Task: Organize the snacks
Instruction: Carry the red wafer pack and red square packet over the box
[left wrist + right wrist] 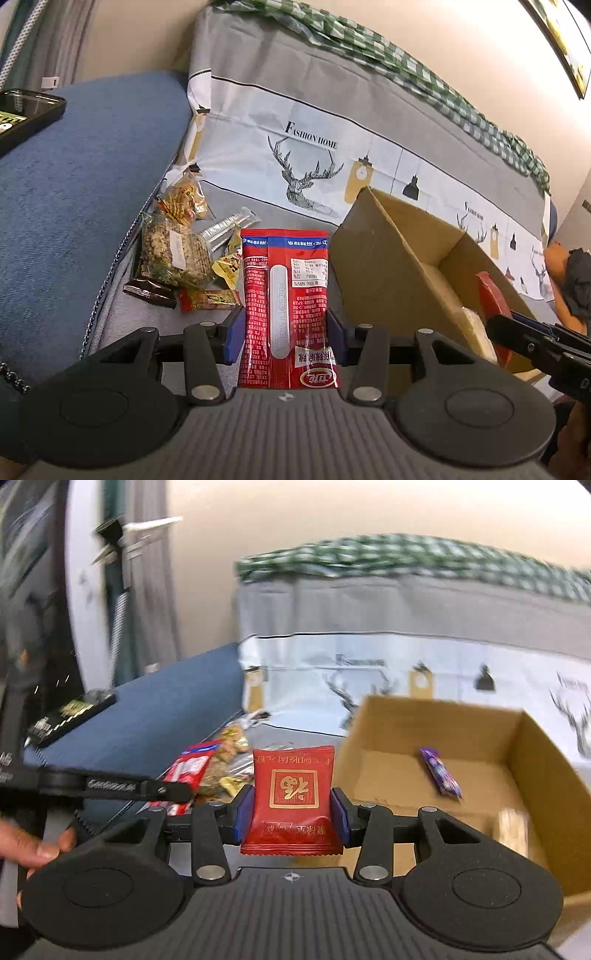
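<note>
Red snack packets clamped upright: long pouch (286, 306) in left hand-held gripper (286, 332), square one (293, 801) in right hand-held gripper (292, 816).

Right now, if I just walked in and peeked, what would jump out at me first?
Probably the two red snack packs, each pinched in a claw: a tall red packet in the left claw and a small red pouch with a gold square in the right claw. Next, the open cardboard box on the right, with a purple candy bar inside. A heap of loose snacks lies left of the box on the grey sofa seat.
</note>
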The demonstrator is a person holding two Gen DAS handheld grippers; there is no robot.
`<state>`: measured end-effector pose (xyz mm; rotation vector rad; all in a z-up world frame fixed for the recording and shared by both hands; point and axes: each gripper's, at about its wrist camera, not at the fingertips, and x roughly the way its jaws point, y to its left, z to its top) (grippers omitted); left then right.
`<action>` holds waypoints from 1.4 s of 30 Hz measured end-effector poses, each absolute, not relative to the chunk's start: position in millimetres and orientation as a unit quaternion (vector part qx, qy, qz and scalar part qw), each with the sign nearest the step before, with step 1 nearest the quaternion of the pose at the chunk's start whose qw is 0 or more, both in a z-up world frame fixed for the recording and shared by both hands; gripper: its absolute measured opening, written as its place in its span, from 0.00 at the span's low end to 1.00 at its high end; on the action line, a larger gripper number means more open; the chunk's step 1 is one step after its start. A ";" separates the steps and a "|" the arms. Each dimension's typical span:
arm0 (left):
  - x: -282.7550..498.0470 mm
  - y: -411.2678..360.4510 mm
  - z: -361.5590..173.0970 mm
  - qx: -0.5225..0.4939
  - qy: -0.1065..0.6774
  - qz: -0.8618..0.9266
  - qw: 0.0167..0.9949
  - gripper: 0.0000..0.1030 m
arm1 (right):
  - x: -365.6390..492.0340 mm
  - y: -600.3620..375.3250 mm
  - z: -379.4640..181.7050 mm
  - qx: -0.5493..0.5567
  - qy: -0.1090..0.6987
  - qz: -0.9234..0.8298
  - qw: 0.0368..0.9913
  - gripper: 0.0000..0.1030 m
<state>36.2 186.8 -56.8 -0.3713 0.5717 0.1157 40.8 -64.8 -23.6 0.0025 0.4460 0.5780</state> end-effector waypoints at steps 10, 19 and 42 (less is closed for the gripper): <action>44.1 181.5 -66.0 -0.187 0.304 0.063 0.932 0.50 | 54.5 -80.1 -42.7 0.007 0.235 0.269 0.934 0.44; 48.1 161.2 -71.8 -0.172 0.312 0.056 0.933 0.50 | 65.6 -90.5 -41.5 0.037 0.232 0.264 0.935 0.44; 63.8 152.6 5.5 -0.214 0.305 0.098 0.923 0.50 | 79.2 -115.3 -38.9 0.082 0.219 0.238 0.943 0.45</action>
